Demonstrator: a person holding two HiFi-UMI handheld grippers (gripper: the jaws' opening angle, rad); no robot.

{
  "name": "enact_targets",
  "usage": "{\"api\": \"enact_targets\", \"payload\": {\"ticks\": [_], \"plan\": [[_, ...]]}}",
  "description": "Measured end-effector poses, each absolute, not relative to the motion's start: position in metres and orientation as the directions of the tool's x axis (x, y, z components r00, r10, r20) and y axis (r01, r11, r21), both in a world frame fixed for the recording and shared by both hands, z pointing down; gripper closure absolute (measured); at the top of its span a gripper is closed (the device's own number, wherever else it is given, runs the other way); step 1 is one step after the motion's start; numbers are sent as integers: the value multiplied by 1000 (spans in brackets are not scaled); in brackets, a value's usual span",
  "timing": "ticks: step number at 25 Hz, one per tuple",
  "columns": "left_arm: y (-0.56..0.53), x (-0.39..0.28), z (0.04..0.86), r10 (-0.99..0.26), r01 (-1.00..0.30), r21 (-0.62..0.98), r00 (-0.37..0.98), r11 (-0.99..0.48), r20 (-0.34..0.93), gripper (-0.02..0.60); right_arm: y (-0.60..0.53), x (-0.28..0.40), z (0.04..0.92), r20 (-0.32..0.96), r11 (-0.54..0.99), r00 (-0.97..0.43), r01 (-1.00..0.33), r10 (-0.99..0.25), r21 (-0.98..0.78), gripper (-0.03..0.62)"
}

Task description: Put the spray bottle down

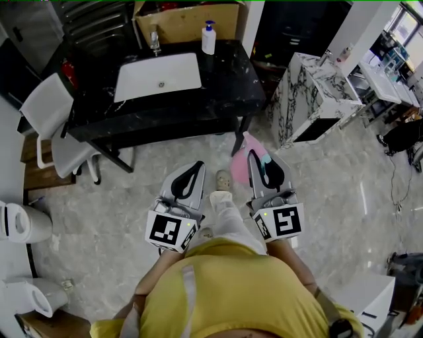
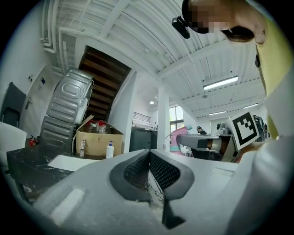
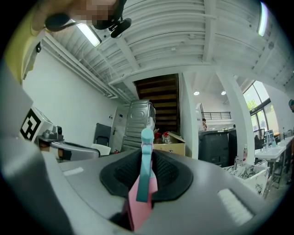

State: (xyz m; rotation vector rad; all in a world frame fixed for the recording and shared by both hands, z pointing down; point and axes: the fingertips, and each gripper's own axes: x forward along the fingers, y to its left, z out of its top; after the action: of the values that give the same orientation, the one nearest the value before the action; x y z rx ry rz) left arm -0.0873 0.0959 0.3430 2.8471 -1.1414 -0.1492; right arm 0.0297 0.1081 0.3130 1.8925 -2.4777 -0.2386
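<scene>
Yellow shirt [image 1: 231, 290] fills the bottom of the head view, worn by the person who carries the 2 grippers; a pale trouser leg and a shoe [image 1: 223, 179] show between them, over a glossy marbled floor [image 1: 119, 218].

Left gripper [image 1: 193, 168] points level towards the black table [image 1: 225, 86]; in the left gripper view its 2 jaws stand together, mesh pads [image 2: 161, 170] meeting at the tip, nothing between them.

Right gripper [image 1: 263, 158] also points level; its jaws are closed on the spray bottle [image 1: 239, 165], whose pink body [image 3: 138, 202] and teal head [image 3: 146, 156] stand upright between the dark pads in the right gripper view; in the head view the bottle hangs in the air above the floor, short of the table's near edge and touching no surface.

On the table, a white sink [image 1: 158, 76] lies left of centre; a white pump bottle [image 1: 209, 37] stands at the far edge, with a cardboard box [image 1: 188, 20] behind it; a white chair [image 1: 49, 112] stands at the table's left end; a marble-patterned counter [image 1: 310, 92] stands to the right.
</scene>
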Motion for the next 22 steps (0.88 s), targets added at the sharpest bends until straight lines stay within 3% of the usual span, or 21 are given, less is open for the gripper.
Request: {"api": "enact_targets", "payload": {"ticks": [10, 22], "plan": [[-14, -41, 339, -662, -658, 74, 743, -749, -94, 580, -5, 56, 311, -114, 295, -314, -943, -943, 158, 530], [-183, 1, 331, -751, -745, 89, 657, -661, -70, 580, -185, 99, 306, -105, 399, -414, -906, -904, 141, 531]]}}
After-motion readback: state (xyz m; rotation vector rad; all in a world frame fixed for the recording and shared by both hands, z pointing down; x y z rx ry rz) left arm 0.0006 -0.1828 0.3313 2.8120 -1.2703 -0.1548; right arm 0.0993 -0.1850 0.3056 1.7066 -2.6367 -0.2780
